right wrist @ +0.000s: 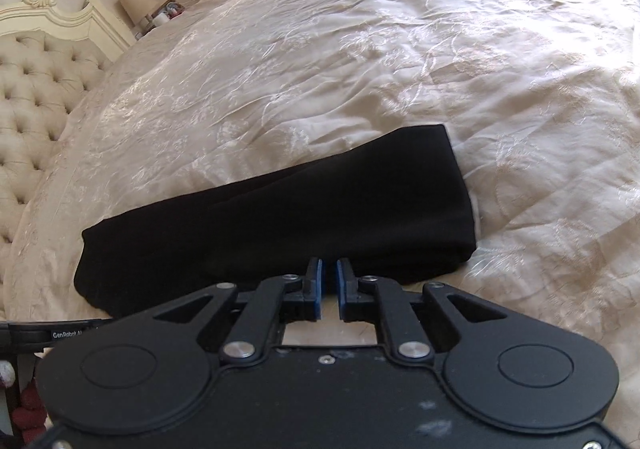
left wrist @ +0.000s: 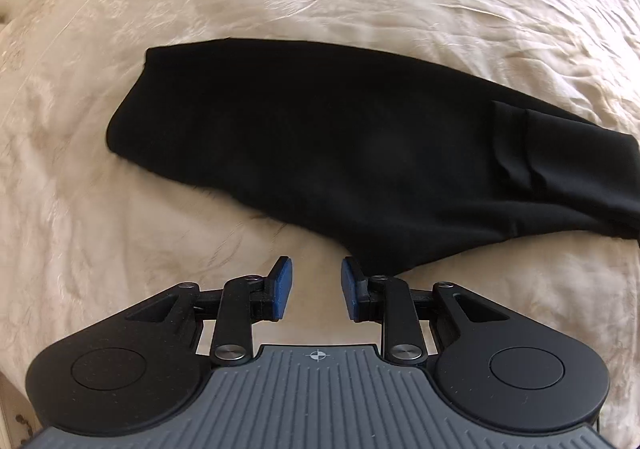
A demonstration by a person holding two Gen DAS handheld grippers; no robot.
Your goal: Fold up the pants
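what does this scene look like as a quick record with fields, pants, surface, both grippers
pants: black pants, folded into a long flat bundle
surface: cream embroidered bedspread, wrinkled
headboard: tufted headboard at the left of the right wrist view
left gripper: left gripper, jaws apart, nothing between them, over bedspread beside the pants' near edge
right gripper: right gripper, jaws with a narrow gap, no cloth seen between them, at the near edge of the pants
fold state: partly folded, lying loose

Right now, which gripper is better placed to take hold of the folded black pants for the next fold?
Right, probably. The right gripper sits right at the near edge of the black fabric pants, jaws slightly parted and empty. The left gripper is open over the cream bedspread, just off the pants' corner.
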